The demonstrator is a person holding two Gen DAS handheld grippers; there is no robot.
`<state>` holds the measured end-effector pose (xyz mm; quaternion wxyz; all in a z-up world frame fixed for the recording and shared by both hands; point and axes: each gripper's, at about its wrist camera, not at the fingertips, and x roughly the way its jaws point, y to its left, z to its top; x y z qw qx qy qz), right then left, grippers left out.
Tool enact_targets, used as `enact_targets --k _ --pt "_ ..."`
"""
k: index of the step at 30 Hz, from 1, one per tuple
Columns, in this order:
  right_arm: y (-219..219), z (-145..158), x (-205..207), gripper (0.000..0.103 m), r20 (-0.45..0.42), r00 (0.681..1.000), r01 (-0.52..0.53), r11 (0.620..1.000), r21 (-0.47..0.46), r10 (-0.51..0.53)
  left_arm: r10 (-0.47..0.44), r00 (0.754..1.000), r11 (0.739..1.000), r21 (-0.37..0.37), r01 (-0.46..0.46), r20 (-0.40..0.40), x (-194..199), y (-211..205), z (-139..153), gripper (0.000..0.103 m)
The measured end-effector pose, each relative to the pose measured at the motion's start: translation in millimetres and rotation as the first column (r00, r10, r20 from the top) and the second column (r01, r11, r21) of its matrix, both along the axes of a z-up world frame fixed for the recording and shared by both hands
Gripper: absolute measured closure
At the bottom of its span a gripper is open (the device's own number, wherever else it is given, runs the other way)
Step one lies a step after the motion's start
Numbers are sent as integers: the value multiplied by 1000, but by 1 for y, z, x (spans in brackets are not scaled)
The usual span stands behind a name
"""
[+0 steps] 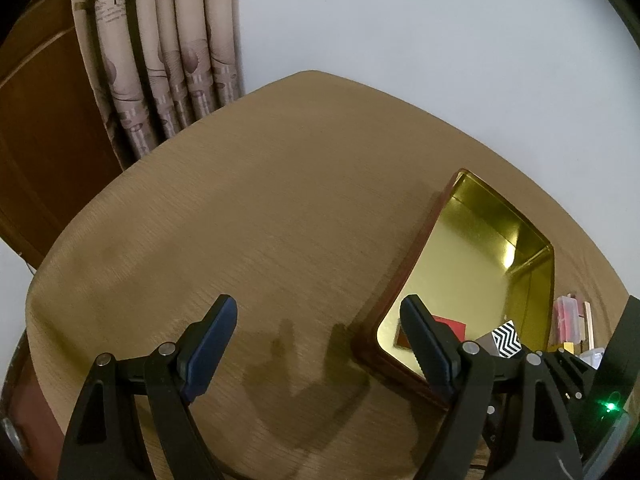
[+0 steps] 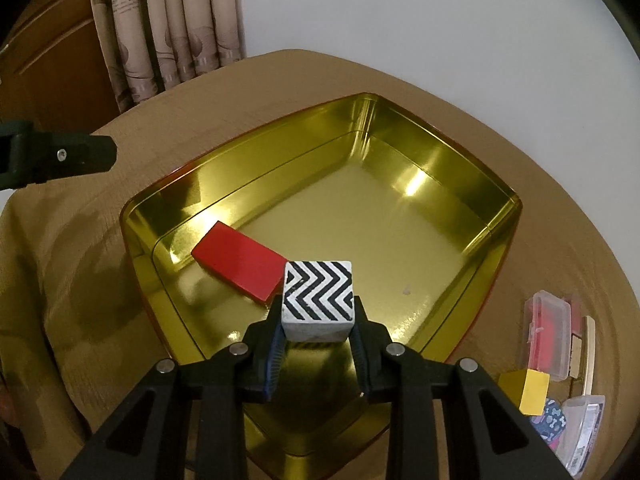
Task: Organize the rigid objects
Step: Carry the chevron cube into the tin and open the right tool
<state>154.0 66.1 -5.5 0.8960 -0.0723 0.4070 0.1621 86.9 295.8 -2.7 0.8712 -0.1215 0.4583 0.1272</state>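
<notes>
My right gripper (image 2: 318, 320) is shut on a cube with black-and-white zigzag stripes (image 2: 318, 296) and holds it above the near part of a gold metal tin (image 2: 452, 216). A flat red block (image 2: 240, 260) lies inside the tin at its left side. My left gripper (image 1: 320, 344) is open and empty over the tan tablecloth, just left of the tin (image 1: 460, 240). The striped cube (image 1: 506, 338) and the red block (image 1: 450, 326) also show in the left wrist view.
To the right of the tin lie a yellow block (image 2: 528, 392), a clear plastic case with red contents (image 2: 548, 336), another clear case (image 2: 580, 428) and a patterned blue piece (image 2: 554, 416). A curtain (image 2: 168, 24) and a wooden door (image 2: 44, 52) stand behind the table.
</notes>
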Motion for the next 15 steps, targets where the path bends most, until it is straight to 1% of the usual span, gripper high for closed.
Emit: enact_targets --k 7,11,15 --pt "1 -2 -2 73 -2 1000 3 1000 15 -3 -10 1000 1000 -9 10 0 1 1 -1 22" --pt "0 2 -6 73 20 1000 1 1000 16 -2 -22 1000 1000 -6 22 -3 1 -2 -1 22" --pt "-4 12 -11 69 47 999 14 999 42 -16 -33 999 999 2 33 4 0 -4 -1 22"
